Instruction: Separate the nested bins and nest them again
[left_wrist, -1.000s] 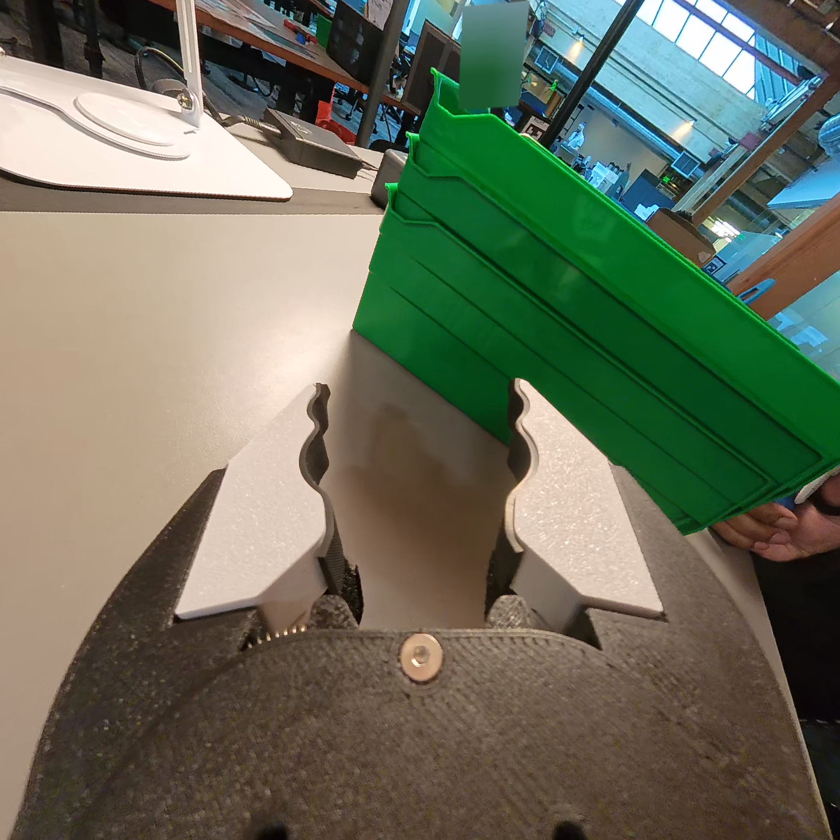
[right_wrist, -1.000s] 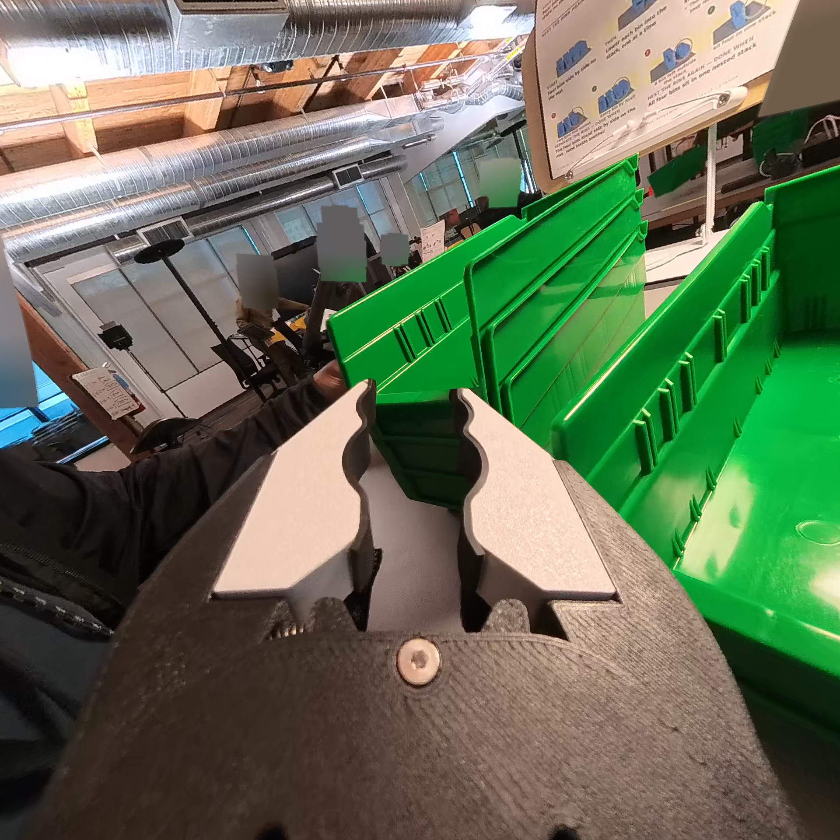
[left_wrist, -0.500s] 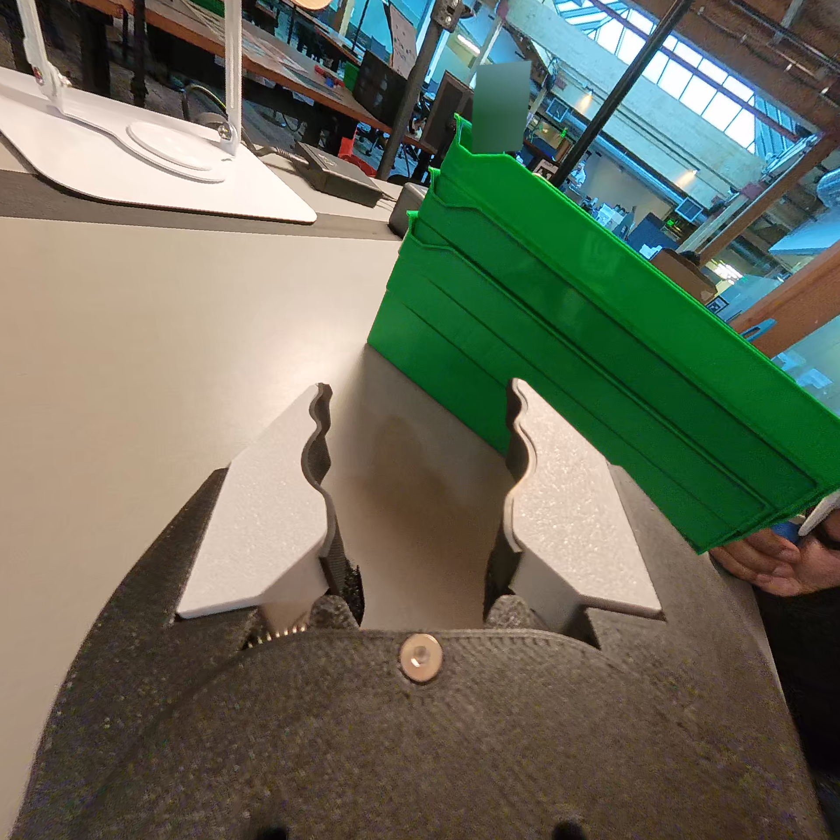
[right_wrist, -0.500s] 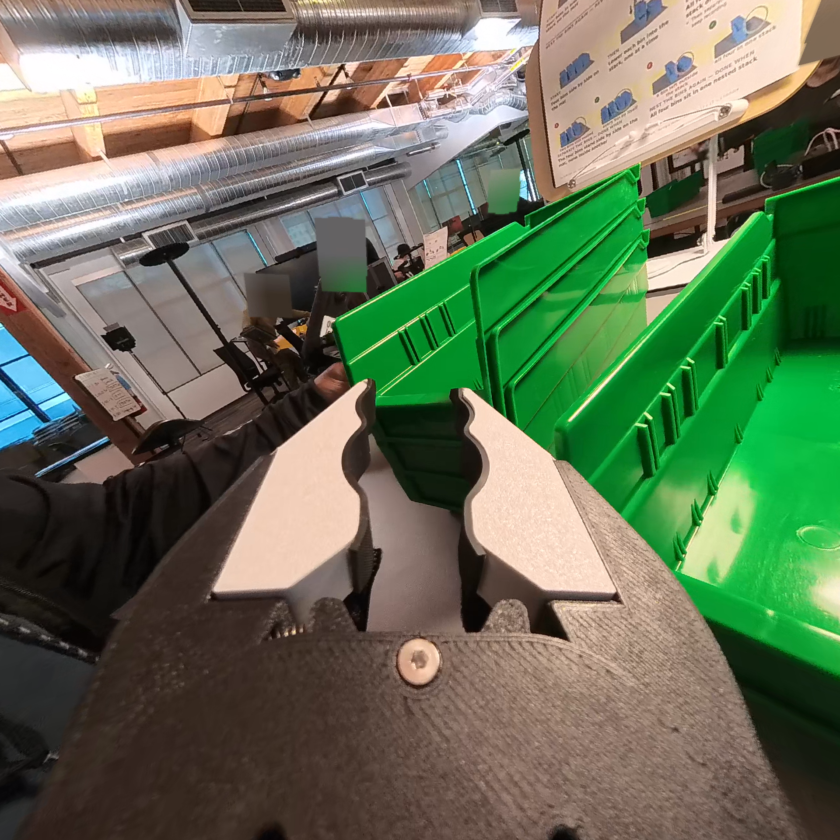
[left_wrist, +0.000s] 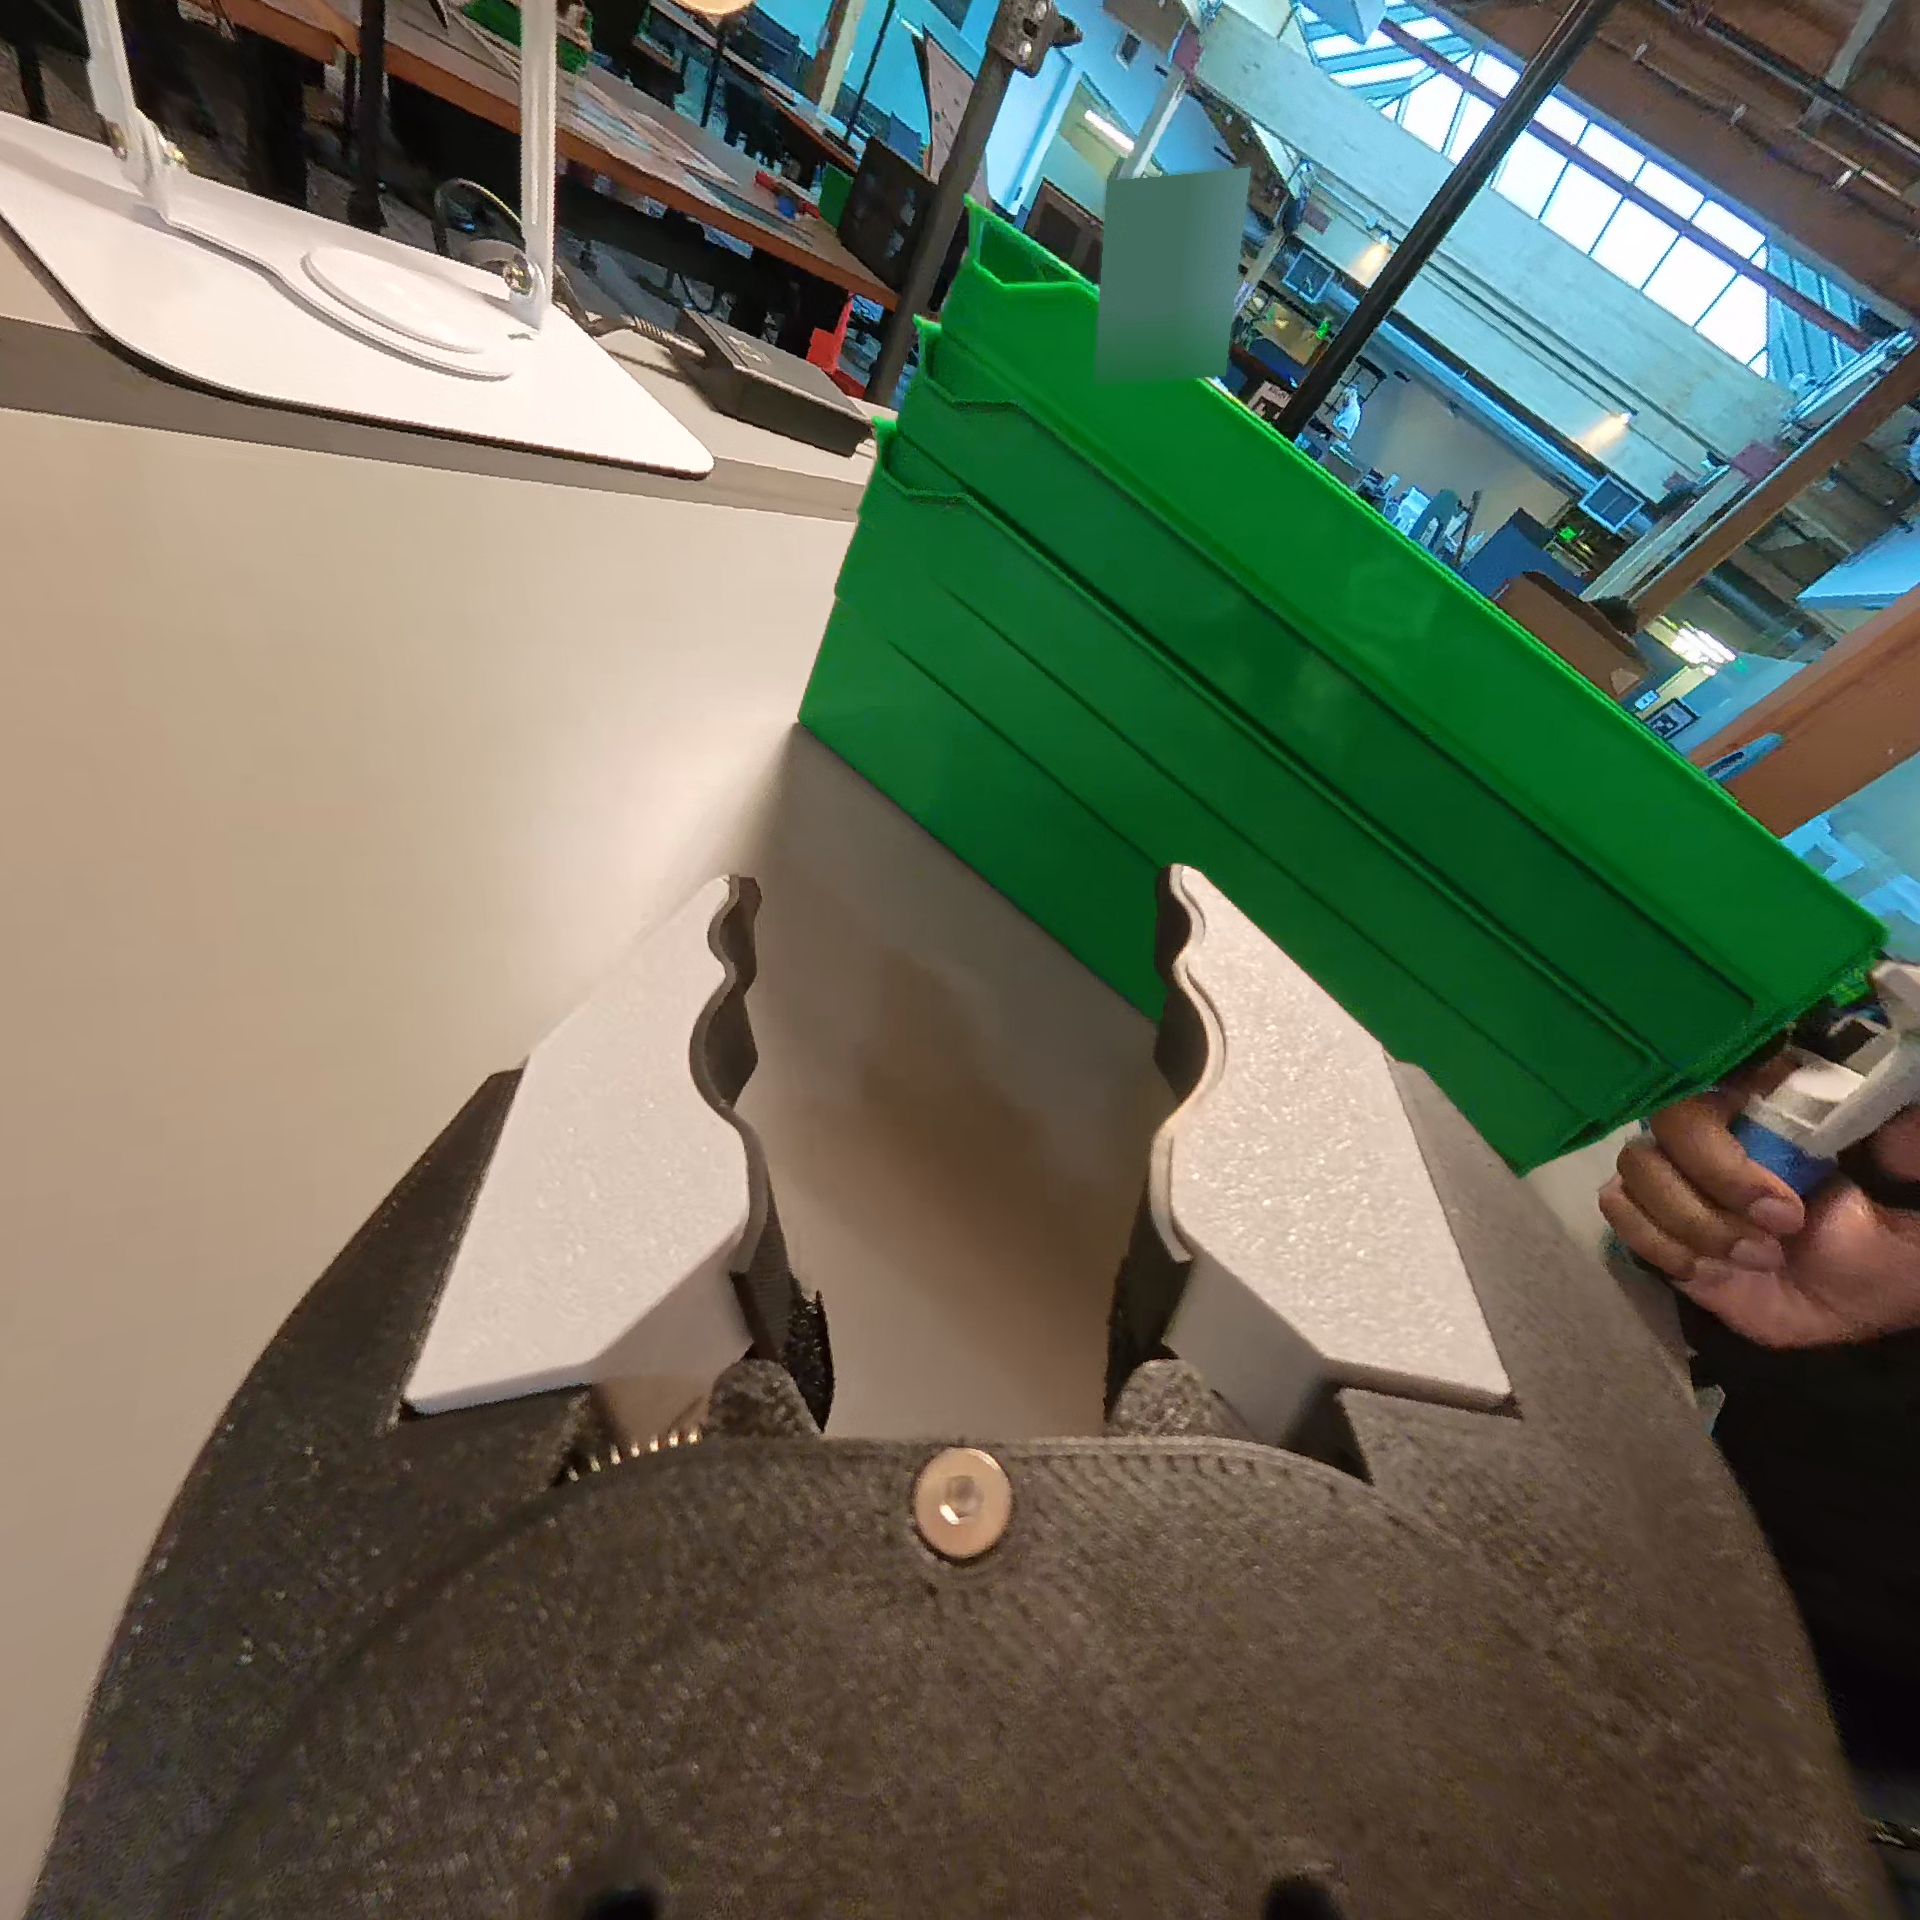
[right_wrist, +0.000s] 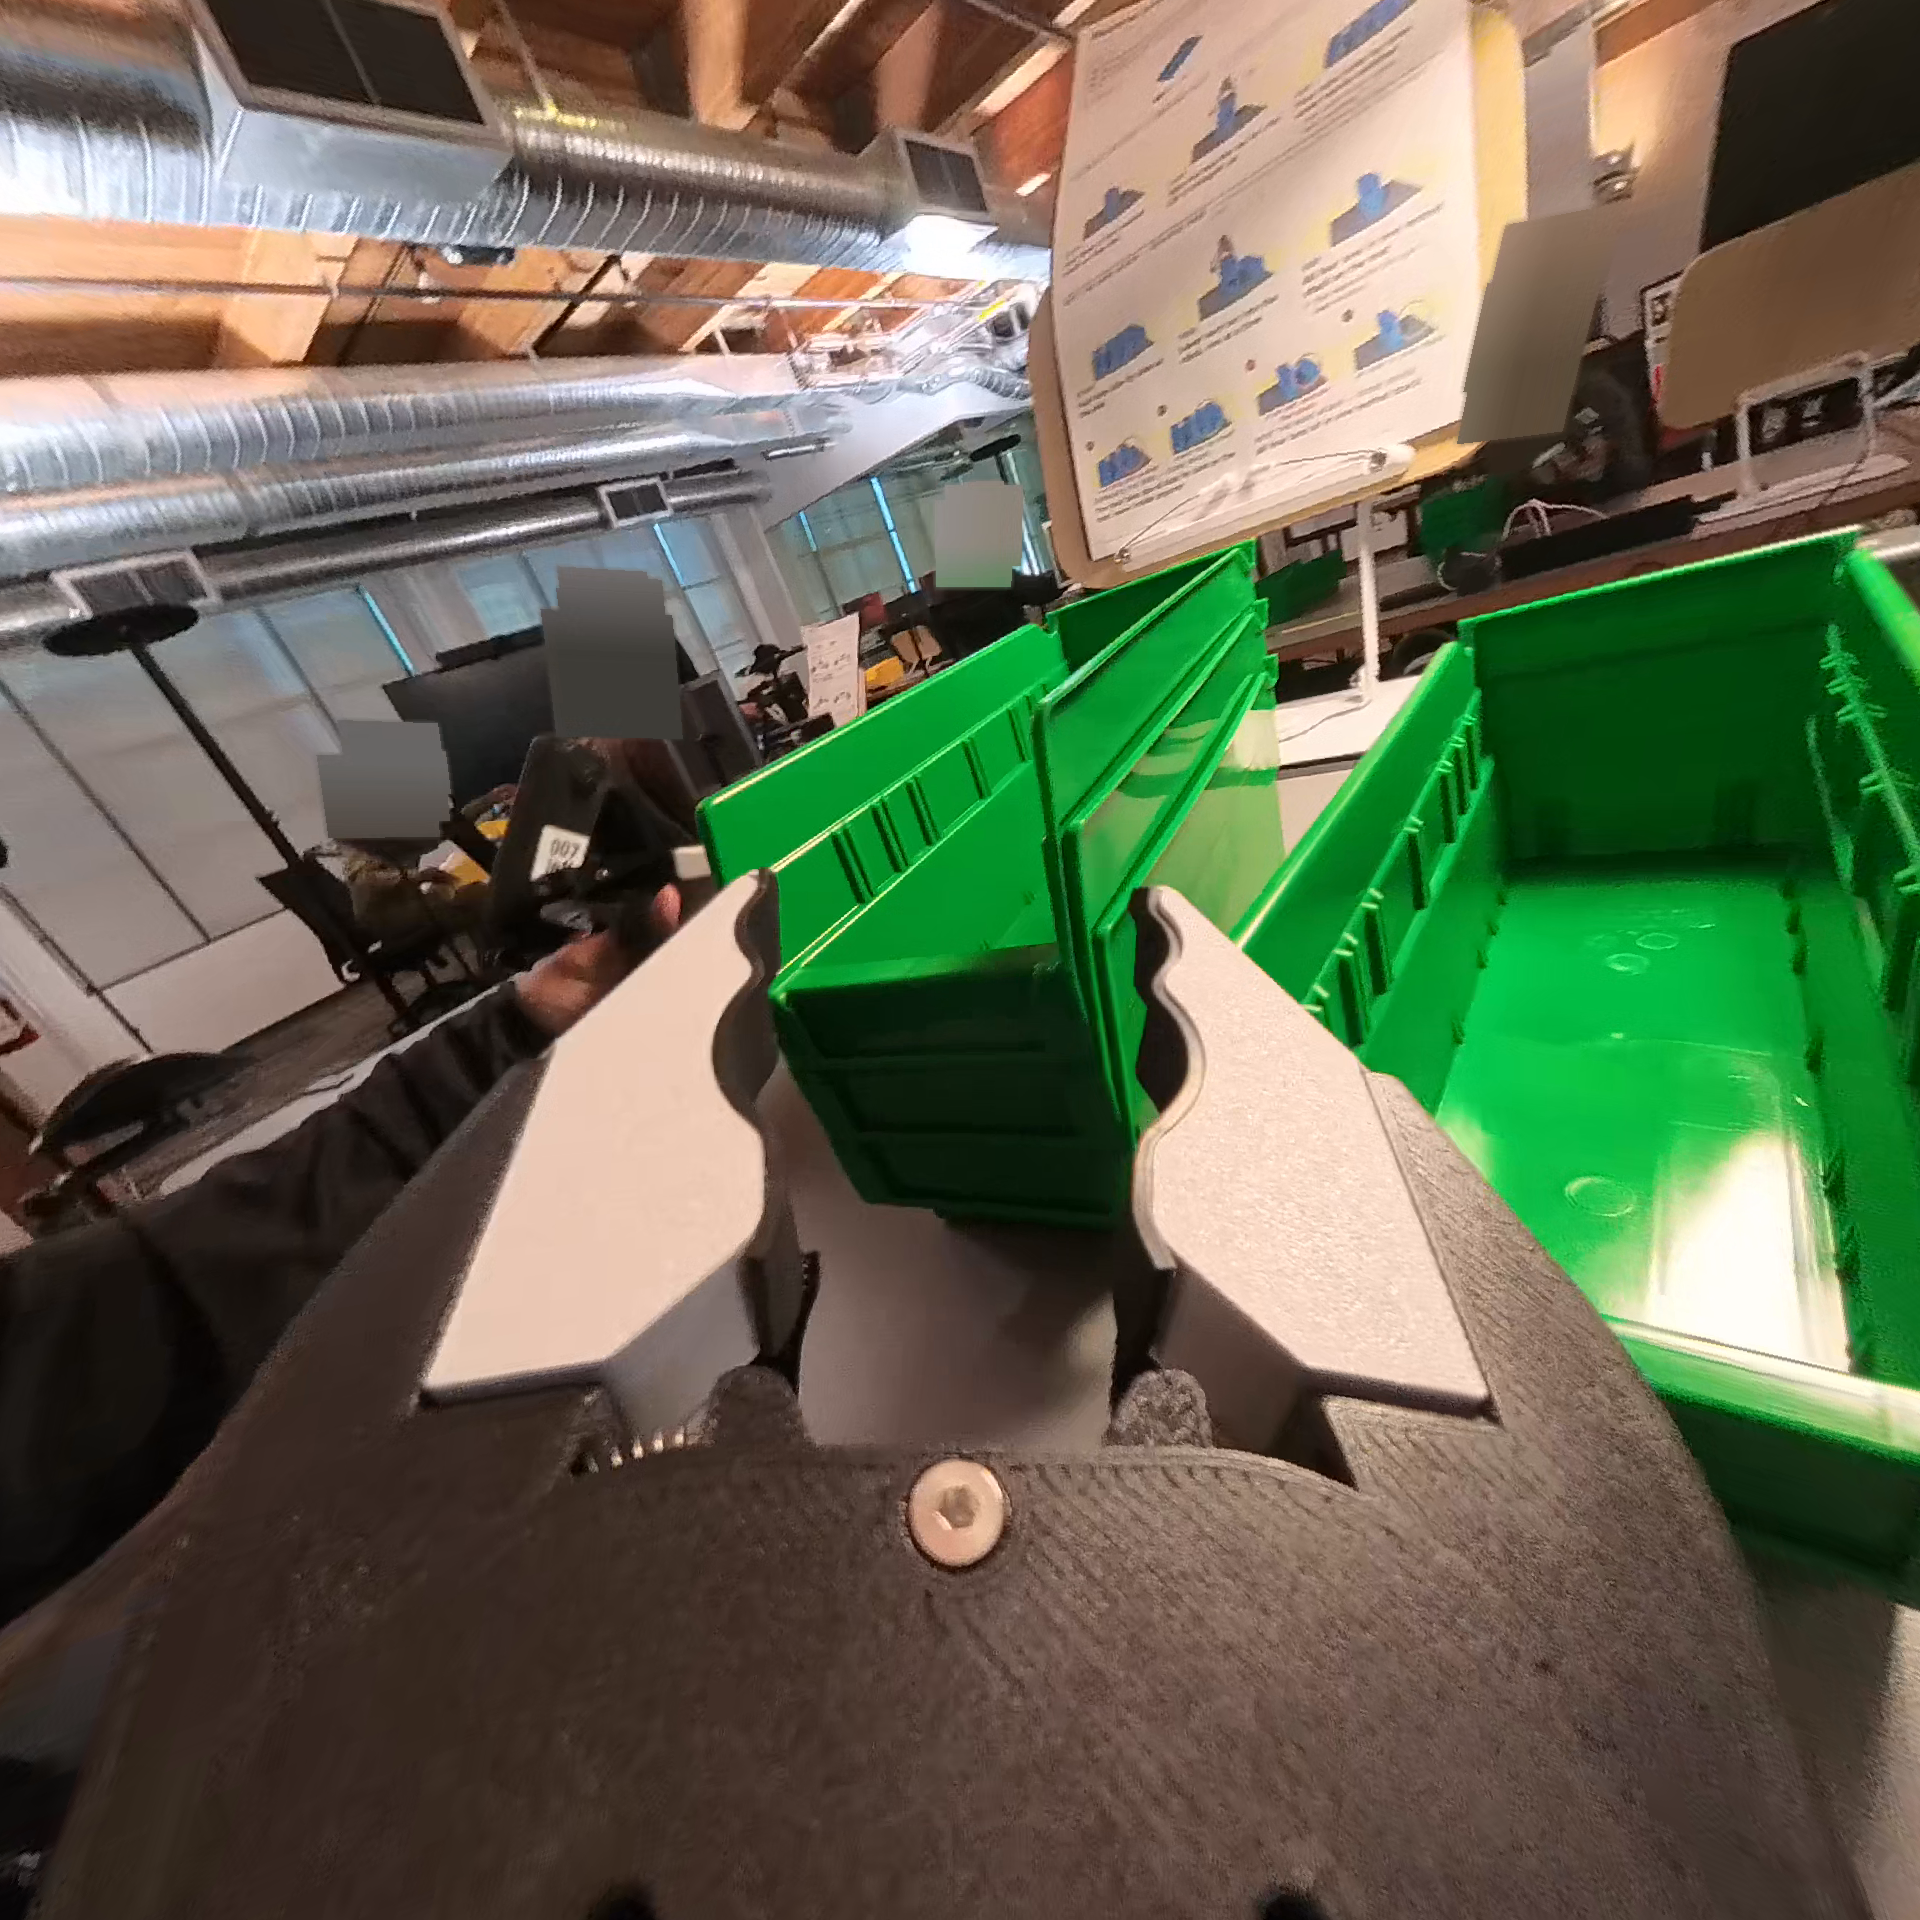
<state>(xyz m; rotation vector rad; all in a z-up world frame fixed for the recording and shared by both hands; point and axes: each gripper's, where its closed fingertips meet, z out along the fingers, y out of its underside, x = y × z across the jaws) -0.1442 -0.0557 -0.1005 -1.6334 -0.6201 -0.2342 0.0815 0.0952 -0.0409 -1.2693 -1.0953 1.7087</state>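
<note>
Open workshop, grey worktop (left_wrist: 312, 727). Nested green bins (left_wrist: 1195, 707) sit tilted on it, three walls countable; one separate bin (right_wrist: 1621, 1039) just beside. Right hand-held gripper (right_wrist: 951, 997) spread, stack end between fingers, no pinch evident. Left hand-held gripper (left_wrist: 956, 987) spread, empty. Next: pinch top rim only, brace stack.

The lone bin (right_wrist: 1662, 1039) runs off the right wrist view's right edge, the stack's (left_wrist: 1299, 727) lower right end sits behind a hand (left_wrist: 1766, 1236) itself cut by the left wrist view's right edge, and the poster (right_wrist: 1257, 260) is blurred.
</note>
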